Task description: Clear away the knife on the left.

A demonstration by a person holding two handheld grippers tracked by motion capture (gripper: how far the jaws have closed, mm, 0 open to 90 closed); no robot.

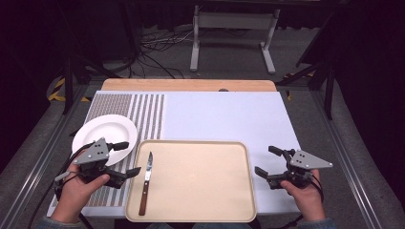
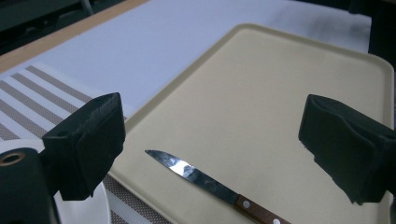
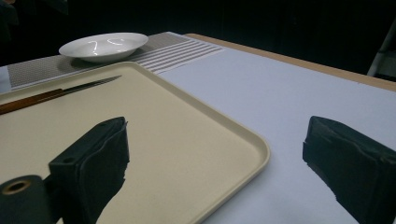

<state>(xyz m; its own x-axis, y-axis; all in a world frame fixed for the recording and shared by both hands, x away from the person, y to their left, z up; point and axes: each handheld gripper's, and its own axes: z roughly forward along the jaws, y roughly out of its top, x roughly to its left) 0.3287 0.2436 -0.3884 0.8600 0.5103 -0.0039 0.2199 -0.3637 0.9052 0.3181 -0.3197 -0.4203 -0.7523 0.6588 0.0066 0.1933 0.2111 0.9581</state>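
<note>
Knife (image 1: 146, 181): one, lying on the left side of one beige tray (image 1: 200, 148).
One white plate (image 1: 102, 131) sits on the striped mat (image 1: 143, 114) just left of it; two claws, left claw (image 1: 125, 159) and right claw (image 1: 267, 161), gape empty over the worktop (image 1: 224, 114).

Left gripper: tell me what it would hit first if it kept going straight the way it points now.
Probably the knife on the beige tray. The open left gripper points across the tray's near-left edge, and the blade lies between its jaws; depth is uncertain.
</note>
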